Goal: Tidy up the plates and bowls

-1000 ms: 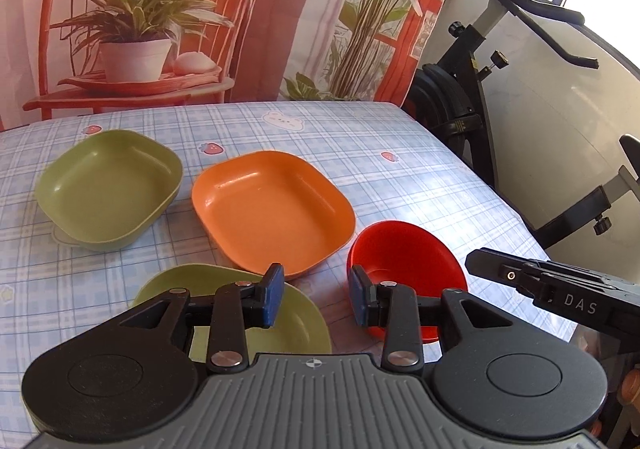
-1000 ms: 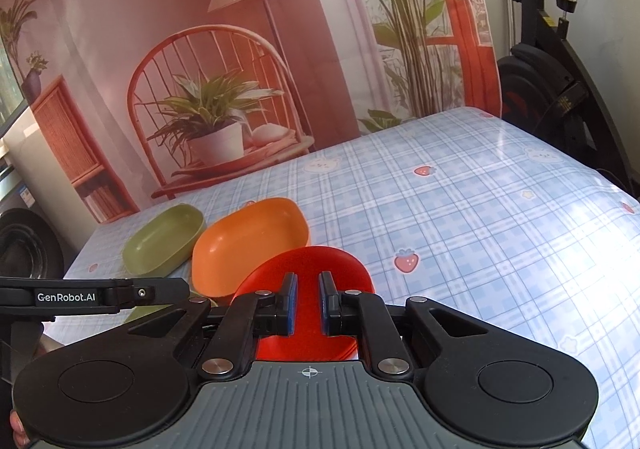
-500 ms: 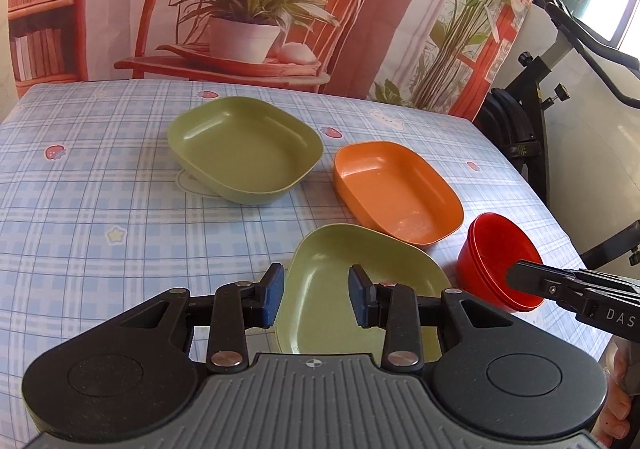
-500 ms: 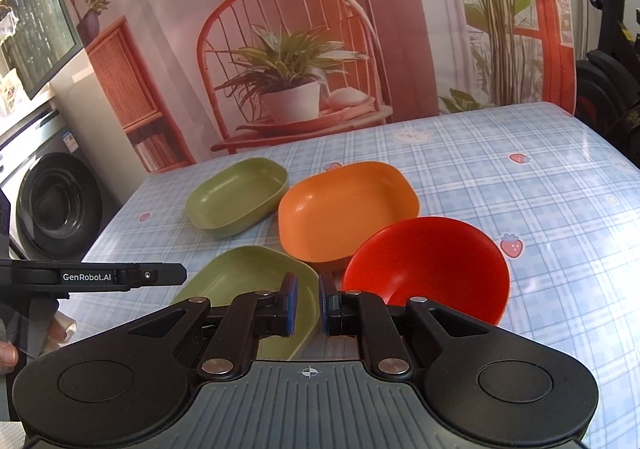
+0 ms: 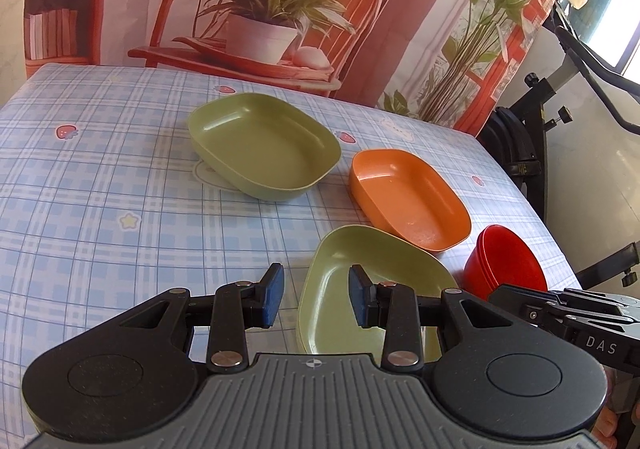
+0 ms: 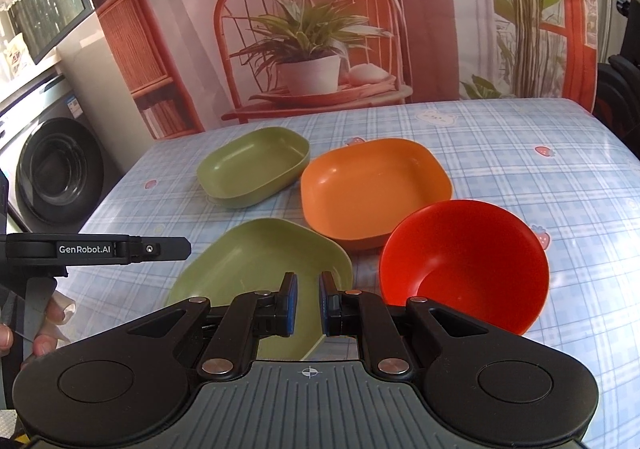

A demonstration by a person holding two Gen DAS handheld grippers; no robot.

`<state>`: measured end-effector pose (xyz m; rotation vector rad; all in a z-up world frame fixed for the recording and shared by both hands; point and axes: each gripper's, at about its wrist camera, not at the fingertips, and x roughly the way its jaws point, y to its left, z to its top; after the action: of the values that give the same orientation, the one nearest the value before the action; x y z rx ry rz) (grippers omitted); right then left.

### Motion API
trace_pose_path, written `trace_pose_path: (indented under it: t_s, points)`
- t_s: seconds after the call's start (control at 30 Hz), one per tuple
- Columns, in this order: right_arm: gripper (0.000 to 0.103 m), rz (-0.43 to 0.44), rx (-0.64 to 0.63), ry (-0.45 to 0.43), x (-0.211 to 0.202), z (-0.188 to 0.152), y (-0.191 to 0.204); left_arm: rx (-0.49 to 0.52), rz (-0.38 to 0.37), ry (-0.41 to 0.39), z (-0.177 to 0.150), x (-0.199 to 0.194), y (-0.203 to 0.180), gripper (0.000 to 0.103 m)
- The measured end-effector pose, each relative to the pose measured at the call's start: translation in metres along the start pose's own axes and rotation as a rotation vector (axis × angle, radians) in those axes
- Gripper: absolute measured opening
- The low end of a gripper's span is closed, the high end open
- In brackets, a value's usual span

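Left claw (image 5: 316, 299) part open, nothing between its pads, poised above the near rim of the near green plate (image 5: 384, 281). Right claw (image 6: 307, 307) nearly closed, empty, above the same plate, red bowl (image 6: 468, 265) just to its right. Orange dish (image 6: 376, 189) and far green dish (image 6: 256, 165) sit beyond on the checked counter (image 5: 100, 189). Nothing stacked: approach stage, I judge. Next move likely calls for settling over one rim and gripping it.

Both gripper bodies hide the near green plate's (image 5: 372, 281) near rim and the table's (image 5: 120, 189) near edge.
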<state>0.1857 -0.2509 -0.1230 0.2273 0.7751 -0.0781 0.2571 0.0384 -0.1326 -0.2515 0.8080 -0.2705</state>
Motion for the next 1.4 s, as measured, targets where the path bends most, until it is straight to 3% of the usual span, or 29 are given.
trace_pose_path:
  t_s: [0.47, 0.63, 1.1, 1.17, 1.23, 1.4]
  points:
    - [0.012, -0.005, 0.001, 0.007, 0.008, 0.009, 0.003, -0.027, 0.023, -0.038, 0.011, -0.010, 0.013, 0.037]
    - [0.018, -0.011, -0.006, 0.034, 0.011, 0.004, 0.007, -0.002, 0.022, -0.001, 0.002, -0.003, 0.005, 0.037]
    - [0.018, -0.100, -0.040, 0.053, 0.015, -0.011, 0.015, 0.010, 0.005, 0.076, -0.020, 0.014, -0.002, 0.036]
    - [0.018, -0.109, -0.032, 0.057, 0.016, -0.012, 0.014, 0.003, 0.009, 0.081, -0.022, 0.015, -0.001, 0.033]
    - [0.018, -0.117, -0.018, 0.060, 0.017, -0.012, 0.011, 0.000, 0.024, 0.086, -0.024, 0.016, 0.001, 0.022]
    - [0.018, -0.126, 0.006, 0.060, 0.018, -0.013, 0.005, -0.033, 0.032, 0.091, -0.026, 0.016, 0.009, 0.018]
